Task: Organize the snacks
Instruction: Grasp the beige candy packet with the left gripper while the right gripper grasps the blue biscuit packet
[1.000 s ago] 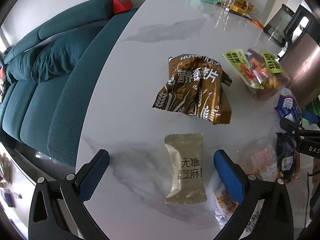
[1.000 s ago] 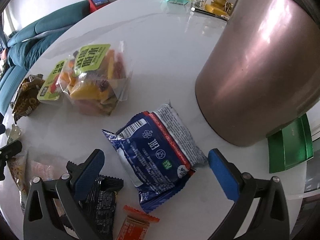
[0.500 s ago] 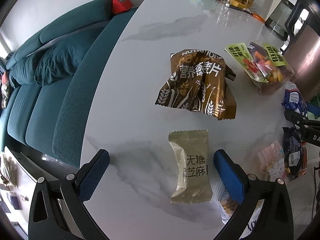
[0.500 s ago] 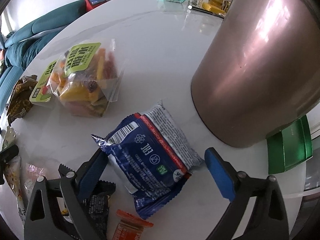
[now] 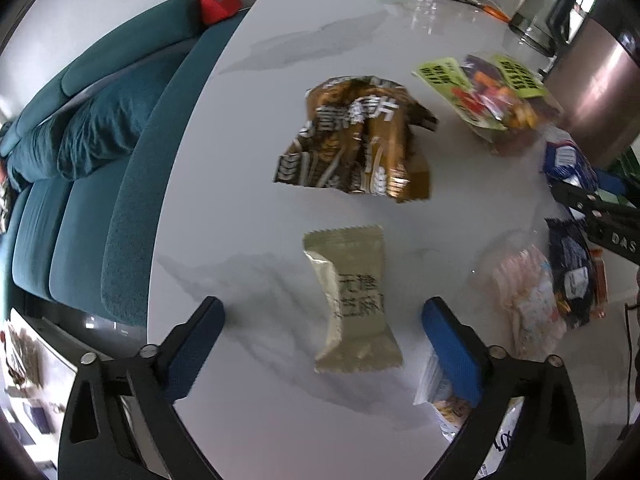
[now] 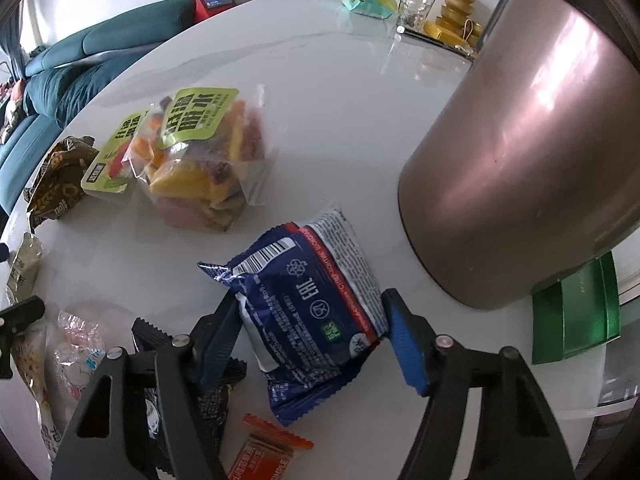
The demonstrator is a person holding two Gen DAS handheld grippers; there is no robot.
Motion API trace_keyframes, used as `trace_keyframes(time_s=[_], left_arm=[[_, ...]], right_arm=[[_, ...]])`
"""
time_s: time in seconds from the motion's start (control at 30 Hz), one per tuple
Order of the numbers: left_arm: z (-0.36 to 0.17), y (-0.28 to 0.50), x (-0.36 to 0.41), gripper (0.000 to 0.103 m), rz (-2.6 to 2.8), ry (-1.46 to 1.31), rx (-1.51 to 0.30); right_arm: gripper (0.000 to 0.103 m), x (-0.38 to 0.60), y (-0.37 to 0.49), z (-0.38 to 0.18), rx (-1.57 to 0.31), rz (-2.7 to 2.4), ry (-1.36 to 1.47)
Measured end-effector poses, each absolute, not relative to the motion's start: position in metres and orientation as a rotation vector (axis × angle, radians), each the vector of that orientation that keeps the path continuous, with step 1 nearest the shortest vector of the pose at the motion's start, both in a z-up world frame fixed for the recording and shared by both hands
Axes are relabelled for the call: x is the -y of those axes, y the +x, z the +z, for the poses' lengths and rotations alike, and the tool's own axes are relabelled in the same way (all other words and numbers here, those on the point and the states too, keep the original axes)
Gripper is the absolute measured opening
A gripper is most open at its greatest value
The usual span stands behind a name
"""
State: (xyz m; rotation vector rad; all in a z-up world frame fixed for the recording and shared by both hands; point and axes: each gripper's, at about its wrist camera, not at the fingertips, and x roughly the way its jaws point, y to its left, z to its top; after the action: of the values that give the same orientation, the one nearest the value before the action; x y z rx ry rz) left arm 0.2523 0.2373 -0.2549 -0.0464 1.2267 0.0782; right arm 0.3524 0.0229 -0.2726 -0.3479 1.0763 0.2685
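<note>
1. The table (image 5: 256, 128) is white marble with grey veining.
2. The sofa (image 5: 80, 152) is deep teal.
3. The crumpled bag (image 5: 356, 140) is brown and gold with a white wheat pattern.
4. The small packet (image 5: 352, 300) is pale olive-gold with dark lettering.
5. The blue packet (image 6: 312, 304) is navy with a red stripe, white print and a barcode.
6. The clear bag (image 6: 204, 160) shows orange, yellow and pink pieces under lime-green labels.
7. The bin (image 6: 532, 152) is glossy rose-bronze.
8. The box (image 6: 576, 312) is shiny green.

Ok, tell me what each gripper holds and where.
Right gripper pinches the blue packet by its two side edges. Left gripper holds nothing: its jaws, just closing, straddle the beige packet without touching.
</note>
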Motion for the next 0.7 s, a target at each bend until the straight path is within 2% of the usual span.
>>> trace_keyframes(time_s=[0.13, 0.3, 0.33, 0.47, 0.53, 0.7], left_arm=[[-0.25, 0.252, -0.233, 0.082, 0.069, -0.04, -1.224], [-0.244, 0.256, -0.232, 0.052, 0.074, -0.044, -1.218], [-0.244, 0.256, -0.232, 0.049, 0.075, -0.046, -1.219], [-0.241, 0.254, -0.229, 0.022, 0.073, -0.04, -1.225], [-0.242, 0.255, -0.233, 0.022, 0.074, -0.042, -1.227], [-0.241, 0.255, -0.236, 0.019, 0.093, -0.013, -1.226]], right_arm=[[0.101, -0.022, 0.352, -0.272, -1.07, 0.271, -0.354], [0.1, -0.022, 0.34, -0.273, -1.066, 0.269, -0.352], [0.1, -0.023, 0.339, -0.273, -1.065, 0.269, -0.353], [0.097, -0.023, 0.335, -0.273, -1.055, 0.27, -0.359], [0.093, -0.026, 0.332, -0.272, -1.04, 0.271, -0.377], [0.092, -0.023, 0.324, -0.269, -1.019, 0.276, -0.361]])
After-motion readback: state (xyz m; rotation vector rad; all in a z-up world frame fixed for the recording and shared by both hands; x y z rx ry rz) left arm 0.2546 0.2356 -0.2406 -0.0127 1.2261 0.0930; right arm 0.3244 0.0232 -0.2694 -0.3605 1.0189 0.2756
